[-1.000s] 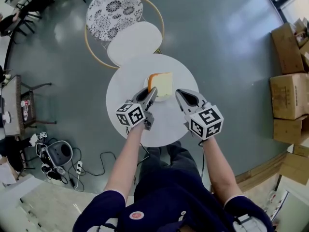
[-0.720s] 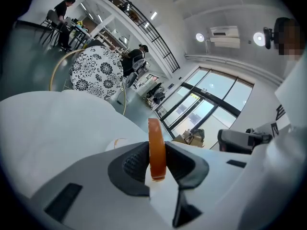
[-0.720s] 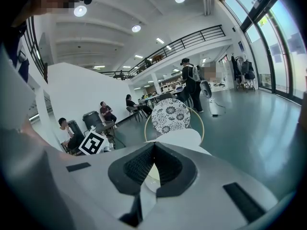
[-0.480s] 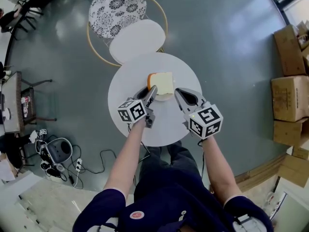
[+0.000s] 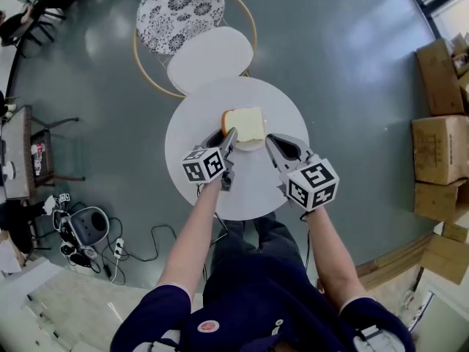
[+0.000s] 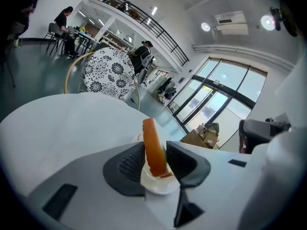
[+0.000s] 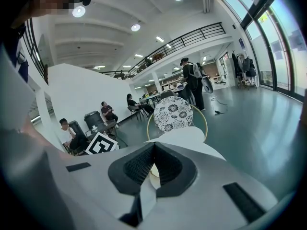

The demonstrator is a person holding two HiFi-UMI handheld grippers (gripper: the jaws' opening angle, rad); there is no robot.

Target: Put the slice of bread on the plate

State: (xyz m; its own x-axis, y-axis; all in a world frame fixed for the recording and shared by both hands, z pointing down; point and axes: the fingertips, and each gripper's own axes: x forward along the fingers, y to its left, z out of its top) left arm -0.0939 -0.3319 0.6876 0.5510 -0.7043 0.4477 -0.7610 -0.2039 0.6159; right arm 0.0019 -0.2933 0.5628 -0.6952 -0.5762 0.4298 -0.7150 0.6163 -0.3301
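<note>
Orange-crusted square slice of bread (image 5: 248, 125) on the small round white plate (image 5: 250, 147), middle of the round white tabletop (image 5: 192, 119).
Its left edge sits between the opening jaws of the left hand-held gripper (image 5: 229, 136); the right hand-held gripper (image 5: 271, 142) is just right of the plate.

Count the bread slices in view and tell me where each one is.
1. The bread sits between the left tool's opening jaws, over the plate on the table. No other slice shows.
</note>
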